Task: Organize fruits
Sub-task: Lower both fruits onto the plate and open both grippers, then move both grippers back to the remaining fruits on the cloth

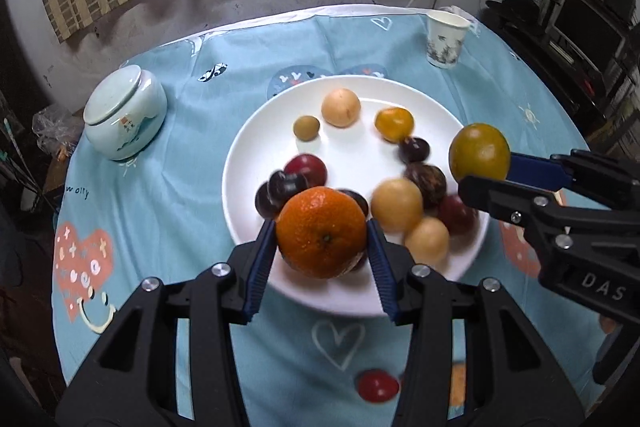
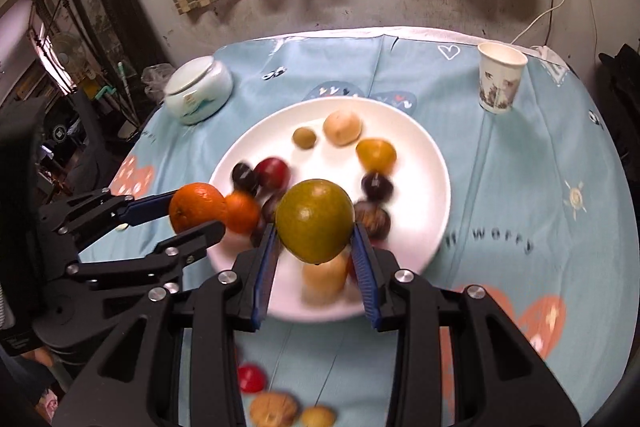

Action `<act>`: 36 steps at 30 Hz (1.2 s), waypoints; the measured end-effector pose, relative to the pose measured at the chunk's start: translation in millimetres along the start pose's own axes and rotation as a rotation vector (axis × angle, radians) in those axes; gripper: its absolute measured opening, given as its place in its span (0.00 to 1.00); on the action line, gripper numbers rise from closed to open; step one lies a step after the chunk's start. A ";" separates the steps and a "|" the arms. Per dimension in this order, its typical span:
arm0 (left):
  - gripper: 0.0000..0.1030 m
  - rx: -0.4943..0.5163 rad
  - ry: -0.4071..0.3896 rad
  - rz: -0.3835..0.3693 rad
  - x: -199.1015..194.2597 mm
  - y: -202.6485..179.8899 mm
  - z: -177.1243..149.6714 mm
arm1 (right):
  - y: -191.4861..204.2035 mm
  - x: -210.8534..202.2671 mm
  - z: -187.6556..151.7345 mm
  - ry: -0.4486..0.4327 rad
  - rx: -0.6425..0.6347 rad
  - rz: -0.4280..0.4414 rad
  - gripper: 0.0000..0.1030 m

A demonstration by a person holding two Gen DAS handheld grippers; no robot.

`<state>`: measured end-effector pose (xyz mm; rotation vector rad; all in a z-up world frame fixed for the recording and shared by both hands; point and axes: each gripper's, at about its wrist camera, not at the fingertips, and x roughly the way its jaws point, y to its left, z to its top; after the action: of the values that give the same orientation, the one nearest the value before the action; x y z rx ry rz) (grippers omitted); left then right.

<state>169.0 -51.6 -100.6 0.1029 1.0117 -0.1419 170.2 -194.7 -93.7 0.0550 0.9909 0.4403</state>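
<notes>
Looking through the left wrist cam, the left gripper (image 1: 322, 241) is clamped on an orange (image 1: 322, 231), blue pads pressed into both sides, hanging over the plate (image 1: 256, 131) rim at about 6 o'clock. At 3 o'clock the right gripper (image 1: 486, 169) comes in sideways with a green citrus (image 1: 479, 151) pinched in it, and only this view shows "DAS" printed on that gripper's body.

The right wrist cam flips it: the right gripper (image 2: 316, 251) squeezes the green citrus (image 2: 315, 221) dead centre, and the left gripper (image 2: 192, 215) pokes in from 9 o'clock with the orange (image 2: 196, 207). Only here do you see a second orange (image 2: 242, 213) sitting just behind it, plus a walnut (image 2: 274, 409) and a small yellow fruit (image 2: 318, 417) on the table (image 2: 520, 187) at 6 o'clock.

The orange is bright and pebbly with a little stem dimple facing the cam. The citrus is olive-green going yellowish, smooth. The plate holds pale round fruits, dark plums and a red one. A red fruit (image 1: 378, 385) lies off the plate on the cloth.

Writing: the cloth reads "w olty" near the jar (image 1: 124, 113) in the left view, and "woffy"-ish letters right of the plate in the right view, blurry. A paper cup (image 2: 500, 79) stands at 1 o'clock.
</notes>
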 end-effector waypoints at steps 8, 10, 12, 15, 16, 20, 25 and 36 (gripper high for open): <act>0.45 -0.020 0.017 0.048 40.7 6.5 24.1 | -11.3 58.7 35.0 0.082 0.010 -0.006 0.37; 0.51 -0.012 0.017 0.052 44.9 6.8 24.7 | -17.0 67.9 40.0 0.093 0.024 -0.017 0.38; 0.58 -0.004 0.016 0.045 46.2 6.4 24.0 | -19.6 68.7 41.9 0.084 0.028 -0.019 0.40; 0.58 -0.006 0.001 0.048 41.2 7.0 23.3 | -20.1 61.8 43.1 0.071 0.016 -0.024 0.41; 0.58 -0.012 -0.002 0.047 38.3 7.9 22.7 | -19.4 58.1 42.0 0.063 0.006 -0.028 0.41; 0.58 -0.031 -0.022 0.043 20.2 12.9 18.7 | -17.7 36.2 32.8 0.053 -0.007 -0.001 0.41; 0.59 -0.042 -0.060 0.021 -16.3 18.8 -0.9 | -7.9 -2.4 3.4 0.033 -0.058 0.023 0.41; 0.59 -0.057 0.016 0.024 -52.1 28.9 -92.9 | 7.9 -37.7 -129.5 0.155 -0.086 -0.007 0.41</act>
<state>68.8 -5.4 -104.7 0.0640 1.0295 -0.0900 44.0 -221.8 -133.5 -0.0611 1.1226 0.4857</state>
